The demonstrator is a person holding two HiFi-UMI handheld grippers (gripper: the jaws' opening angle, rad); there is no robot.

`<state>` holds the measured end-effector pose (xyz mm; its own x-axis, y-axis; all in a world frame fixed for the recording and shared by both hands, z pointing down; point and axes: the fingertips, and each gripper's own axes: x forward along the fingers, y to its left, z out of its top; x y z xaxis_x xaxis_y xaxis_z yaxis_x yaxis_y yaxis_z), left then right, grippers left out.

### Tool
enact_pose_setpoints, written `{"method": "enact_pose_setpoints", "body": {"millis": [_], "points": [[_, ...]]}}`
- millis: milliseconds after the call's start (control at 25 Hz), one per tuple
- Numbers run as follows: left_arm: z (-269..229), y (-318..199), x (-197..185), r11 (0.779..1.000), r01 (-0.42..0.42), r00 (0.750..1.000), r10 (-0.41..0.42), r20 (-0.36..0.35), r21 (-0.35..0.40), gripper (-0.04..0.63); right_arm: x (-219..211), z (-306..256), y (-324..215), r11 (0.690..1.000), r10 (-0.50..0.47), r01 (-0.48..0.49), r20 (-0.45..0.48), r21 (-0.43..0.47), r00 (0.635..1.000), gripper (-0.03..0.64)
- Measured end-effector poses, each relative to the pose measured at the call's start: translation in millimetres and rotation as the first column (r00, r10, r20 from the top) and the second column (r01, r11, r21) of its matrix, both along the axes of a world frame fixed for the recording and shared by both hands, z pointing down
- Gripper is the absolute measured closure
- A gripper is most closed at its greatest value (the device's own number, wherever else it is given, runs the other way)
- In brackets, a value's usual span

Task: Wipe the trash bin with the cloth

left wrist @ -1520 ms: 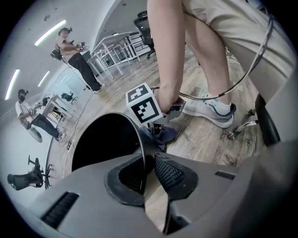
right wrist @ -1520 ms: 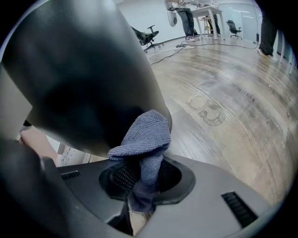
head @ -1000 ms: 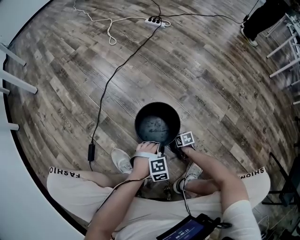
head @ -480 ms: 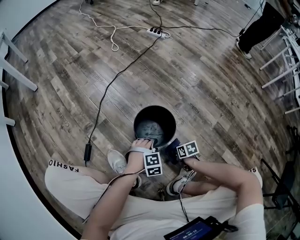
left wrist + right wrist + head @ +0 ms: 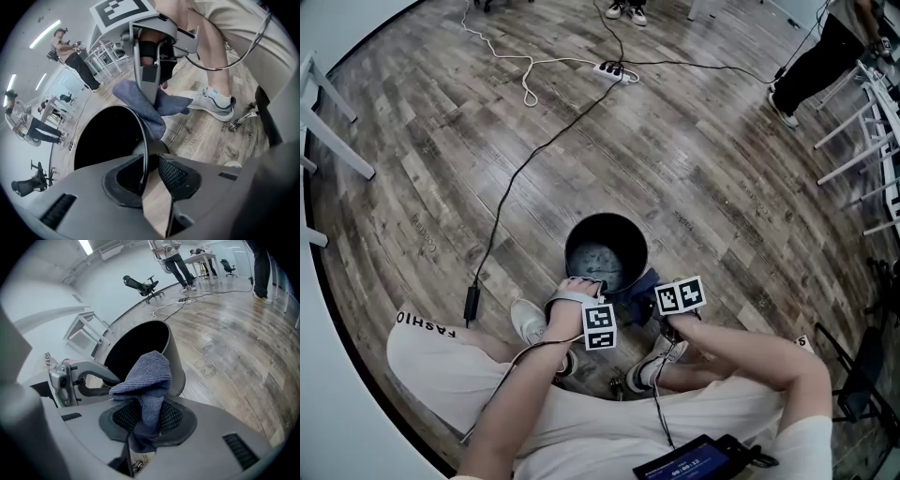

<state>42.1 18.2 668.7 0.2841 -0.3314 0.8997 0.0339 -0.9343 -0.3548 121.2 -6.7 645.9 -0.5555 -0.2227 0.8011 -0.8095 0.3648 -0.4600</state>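
Since the wiping falls to whichever hand carries the cloth, we begin at the right gripper, whose jaws are clamped on the blue cloth, a fold standing up beyond the pads and a tail hanging beneath them. From those jaws the trash bin lies just ahead and a little to the left, standing upright with its mouth up, so we judge the coming stroke to run along its near right wall or rim. The cloth looks to be at that wall, though we cannot tell whether it touches. The left gripper straddles the near rim, one jaw inside the bin and one outside. Its jaws have just been closing, yet bare floor shows between the wall and the outer pad, so they stand apart round the rim rather than pinching it. Only the left gripper view shows that gap, and only the right gripper view shows the pinch on the cloth. The head view alone looks down onto the smudged bottom of the bin and shows both hands close at its near side. Beyond, a cable runs across the floor to a power strip.
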Motion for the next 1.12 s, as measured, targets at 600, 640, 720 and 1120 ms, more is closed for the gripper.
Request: {"method": "enact_pose_setpoints", "body": {"millis": [600, 640, 720, 1120], "points": [[-5, 8, 21, 1.000, -0.010, 1.000, 0.009, -0.026, -0.014, 0.523, 9, 65, -21, 0.992, -0.124, 0.125, -0.086, 0.002, 0.989, 0.532], [-4, 8, 21, 1.000, -0.008, 1.000, 0.007, -0.025, -0.015, 0.523, 9, 72, -22, 0.991, -0.132, 0.133, -0.084, 0.004, 0.988, 0.532], [-4, 8, 21, 1.000, -0.003, 1.000, 0.003, -0.026, -0.013, 0.523, 8, 87, -23, 0.990, -0.141, 0.142, -0.074, 0.007, 0.987, 0.532], [-5, 7, 23, 1.000, 0.014, 0.999, -0.014, -0.034, -0.002, 0.523, 9, 163, -24, 0.992, -0.123, 0.122, -0.098, -0.024, 0.987, 0.532]]}}
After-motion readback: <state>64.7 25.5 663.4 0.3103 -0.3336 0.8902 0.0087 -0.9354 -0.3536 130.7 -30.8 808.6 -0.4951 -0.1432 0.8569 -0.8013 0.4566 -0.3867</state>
